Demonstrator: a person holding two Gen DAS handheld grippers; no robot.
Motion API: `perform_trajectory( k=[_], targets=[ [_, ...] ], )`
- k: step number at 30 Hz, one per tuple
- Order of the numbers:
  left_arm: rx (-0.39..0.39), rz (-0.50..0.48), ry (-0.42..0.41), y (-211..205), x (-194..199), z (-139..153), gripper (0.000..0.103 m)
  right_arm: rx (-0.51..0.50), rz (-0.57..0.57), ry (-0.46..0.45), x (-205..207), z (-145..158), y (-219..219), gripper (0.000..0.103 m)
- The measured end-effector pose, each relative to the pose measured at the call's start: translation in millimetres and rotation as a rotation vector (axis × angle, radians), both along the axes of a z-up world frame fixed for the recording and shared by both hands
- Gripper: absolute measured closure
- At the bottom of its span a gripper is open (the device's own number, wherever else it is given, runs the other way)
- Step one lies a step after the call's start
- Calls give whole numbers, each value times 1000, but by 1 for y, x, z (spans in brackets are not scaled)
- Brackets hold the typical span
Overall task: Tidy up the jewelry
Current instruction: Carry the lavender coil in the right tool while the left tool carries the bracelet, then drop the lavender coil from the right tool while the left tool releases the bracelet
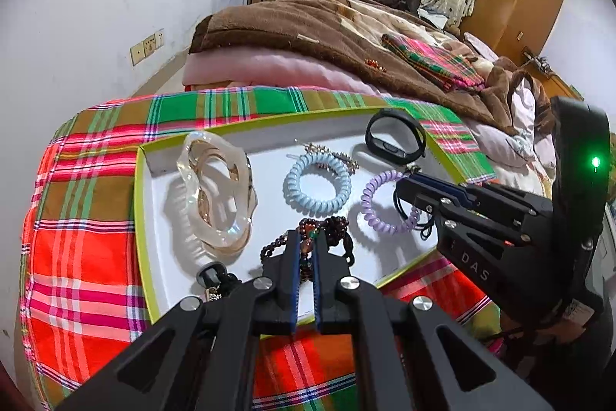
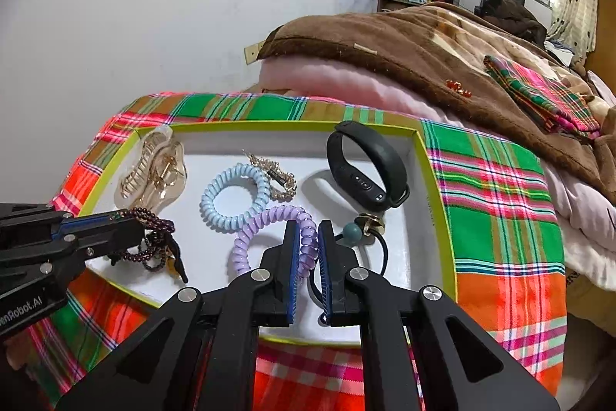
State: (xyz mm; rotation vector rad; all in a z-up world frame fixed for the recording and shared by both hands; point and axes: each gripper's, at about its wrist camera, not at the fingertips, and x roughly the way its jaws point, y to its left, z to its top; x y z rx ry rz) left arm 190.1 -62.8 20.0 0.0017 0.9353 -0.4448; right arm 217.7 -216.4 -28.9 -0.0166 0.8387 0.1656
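Right wrist: right claw pinches purple coil tie; left claw clamps beads.

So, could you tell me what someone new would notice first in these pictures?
Probably the white tray with its lime-green rim, set on a loud red-and-green plaid cloth. Both grippers are busy in it: the left gripper is shut on the dark beaded bracelet at the near edge, and the right gripper pinches the purple coil hair tie. A black fitness band stands on edge in the far right corner.
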Motion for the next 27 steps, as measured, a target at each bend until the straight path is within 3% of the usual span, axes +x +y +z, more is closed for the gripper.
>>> perform_trajectory(
  k=[27],
  targets=[
    [30, 6, 71, -2, 7, -20, 96, -21, 2, 30, 7, -12, 1, 93]
  ],
)
